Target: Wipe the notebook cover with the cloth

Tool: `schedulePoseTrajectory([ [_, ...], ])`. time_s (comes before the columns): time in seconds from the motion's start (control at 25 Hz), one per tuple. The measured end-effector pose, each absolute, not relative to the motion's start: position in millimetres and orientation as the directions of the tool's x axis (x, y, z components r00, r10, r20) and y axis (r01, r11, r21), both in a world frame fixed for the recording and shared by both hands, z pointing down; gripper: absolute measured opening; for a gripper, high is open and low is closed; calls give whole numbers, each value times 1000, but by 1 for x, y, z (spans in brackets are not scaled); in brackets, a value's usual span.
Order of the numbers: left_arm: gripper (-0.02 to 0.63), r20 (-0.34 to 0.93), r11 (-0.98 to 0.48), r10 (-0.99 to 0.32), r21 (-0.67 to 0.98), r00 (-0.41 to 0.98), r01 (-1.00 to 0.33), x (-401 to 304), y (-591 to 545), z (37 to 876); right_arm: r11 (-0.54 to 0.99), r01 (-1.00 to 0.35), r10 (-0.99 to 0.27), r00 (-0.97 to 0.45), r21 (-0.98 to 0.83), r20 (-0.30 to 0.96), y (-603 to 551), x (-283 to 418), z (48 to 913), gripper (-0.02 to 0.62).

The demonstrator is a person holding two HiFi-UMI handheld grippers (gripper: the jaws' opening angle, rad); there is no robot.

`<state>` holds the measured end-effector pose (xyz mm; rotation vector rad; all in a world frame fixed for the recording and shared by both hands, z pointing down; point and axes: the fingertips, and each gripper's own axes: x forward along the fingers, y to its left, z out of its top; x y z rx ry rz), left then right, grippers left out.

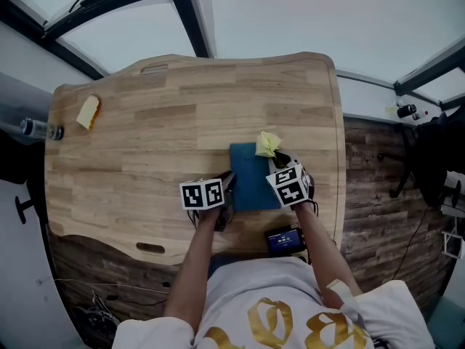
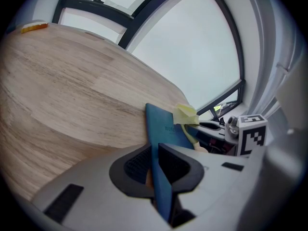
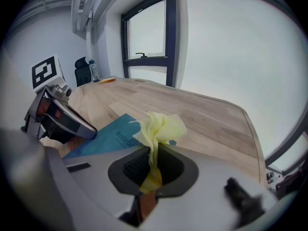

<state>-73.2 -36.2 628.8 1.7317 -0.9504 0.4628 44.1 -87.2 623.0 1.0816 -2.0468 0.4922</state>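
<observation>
My left claw [image 2: 155, 165] is clamped on the near left edge of the blue notebook [image 1: 253, 180]. The edge runs straight between the two black pads, and both pads press on it, so the book is pinned for wiping. My right claw [image 3: 153, 162] is closed on the yellow cloth [image 3: 159, 126]. A pinched strip of it passes down between the jaws, and a loose tuft bunches out past the tips.

I judge the task set up and barely along. Both grips are made, and the cloth is brought to the book. The tuft sits at the far right corner of the cover, by the printed word. The rest of the cover, from there back toward my left claw, lies bare. I cannot see any mark or dirt on it, so I cannot tell how much has been wiped. I also cannot tell whether the tuft presses on the cover or hangs just above it. What seems left is to drag the cloth across the whole blue face.

The notebook lies flat on the wooden counter [image 1: 145, 151], near its front right. Its near left edge is inside my left claw. Its far right corner is just beyond the tips of my right claw, under the cloth.
</observation>
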Motion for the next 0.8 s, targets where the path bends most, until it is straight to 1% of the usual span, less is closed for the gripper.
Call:
schedulePoseTrajectory([
  [0.8, 55, 701, -128, -373, 611, 609, -781, -73, -37, 630, 551, -835, -520, -354, -12, 777, -87, 43, 627, 37],
])
